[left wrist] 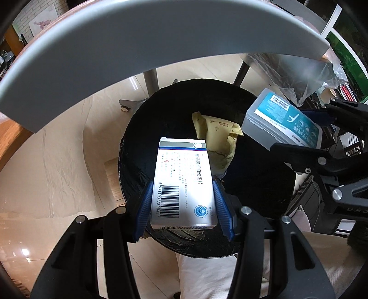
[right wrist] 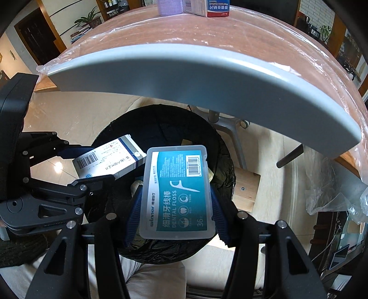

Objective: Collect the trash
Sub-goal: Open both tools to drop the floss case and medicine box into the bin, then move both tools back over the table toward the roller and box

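Observation:
My left gripper (left wrist: 182, 202) is shut on a white medicine box (left wrist: 182, 184) with a barcode, its blue pads pressed on both long sides. The box hangs over a round black-lined trash bin (left wrist: 147, 128); a crumpled yellow paper (left wrist: 216, 131) lies inside. My right gripper (right wrist: 176, 211) is shut on a clear dental floss case (right wrist: 177, 191) with a teal label, also above the bin (right wrist: 174, 124). Each gripper shows in the other's view: the right gripper (left wrist: 296, 133) with the floss case (left wrist: 283, 119) at the right, the left gripper (right wrist: 92, 165) with the medicine box (right wrist: 110, 156) at the left.
The grey edge of a table (left wrist: 138, 39) covered in pink plastic film arcs above the bin. Small boxes (right wrist: 207, 7) stand on the far side of the table (right wrist: 207, 69). A table leg with a castor (right wrist: 230, 122), a wooden block (right wrist: 247, 191) and loose clear plastic (left wrist: 317, 76) surround the bin. A person's light trousers (left wrist: 207, 271) are below.

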{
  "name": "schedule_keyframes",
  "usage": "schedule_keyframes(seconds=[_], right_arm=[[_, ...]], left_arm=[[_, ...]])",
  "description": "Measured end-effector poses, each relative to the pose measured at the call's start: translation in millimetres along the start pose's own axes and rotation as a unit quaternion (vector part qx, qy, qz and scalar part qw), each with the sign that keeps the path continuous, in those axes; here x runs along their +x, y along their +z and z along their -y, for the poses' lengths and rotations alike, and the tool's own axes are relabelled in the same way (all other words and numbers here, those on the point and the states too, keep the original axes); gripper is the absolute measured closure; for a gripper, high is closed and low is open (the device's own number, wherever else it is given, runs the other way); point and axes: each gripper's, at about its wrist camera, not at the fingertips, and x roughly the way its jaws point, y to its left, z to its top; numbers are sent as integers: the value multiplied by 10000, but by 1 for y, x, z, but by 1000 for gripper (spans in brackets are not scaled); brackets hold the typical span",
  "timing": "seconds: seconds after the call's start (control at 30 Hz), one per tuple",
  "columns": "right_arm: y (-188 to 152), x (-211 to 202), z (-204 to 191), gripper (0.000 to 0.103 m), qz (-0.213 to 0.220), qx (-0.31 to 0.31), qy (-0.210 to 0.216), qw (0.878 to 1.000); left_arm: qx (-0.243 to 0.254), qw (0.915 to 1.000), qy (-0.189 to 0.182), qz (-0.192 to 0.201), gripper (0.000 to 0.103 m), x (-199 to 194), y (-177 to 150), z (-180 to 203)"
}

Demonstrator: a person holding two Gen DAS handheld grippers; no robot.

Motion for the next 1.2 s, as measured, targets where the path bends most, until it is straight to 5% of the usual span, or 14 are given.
schedule_keyframes(seconds=[0.07,0.13,0.4,0.5,0.67,0.8,0.9,1.03,1.2], right_arm=[[0,0,1,46,-21,81,43,10000],[0,-3,4,36,26,163,35,9999],[-6,-39,18,35,279,394,276,9985],[-6,-78,18,28,730,251,278,9966],[23,-130,23,9,1666,76,-126,9859],[70,-125,31,6,1893,-153,-399,9810],[105,-106,37,6,1828,-221,-484,9817],[151,-74,41,6,1619,-283,-515,9851],[190,-44,36,6,1472,-541,-676,9853]], left_arm=[[-98,9998,-195,45,48,0,1,-2],[-281,9990,-343,79,28,1,1,-6],[-351,9983,-415,197,27,-23,-6,-10],[-309,9960,-582,609,27,-62,-9,-10],[-378,9831,-614,1680,5,-132,6,-30],[-564,9725,-227,2247,2,-154,47,-56],[-815,9722,93,2193,2,-138,92,-83],[-1073,9708,-54,2146,2,-119,132,-111],[-744,9765,15,2024,2,-97,175,-120]])
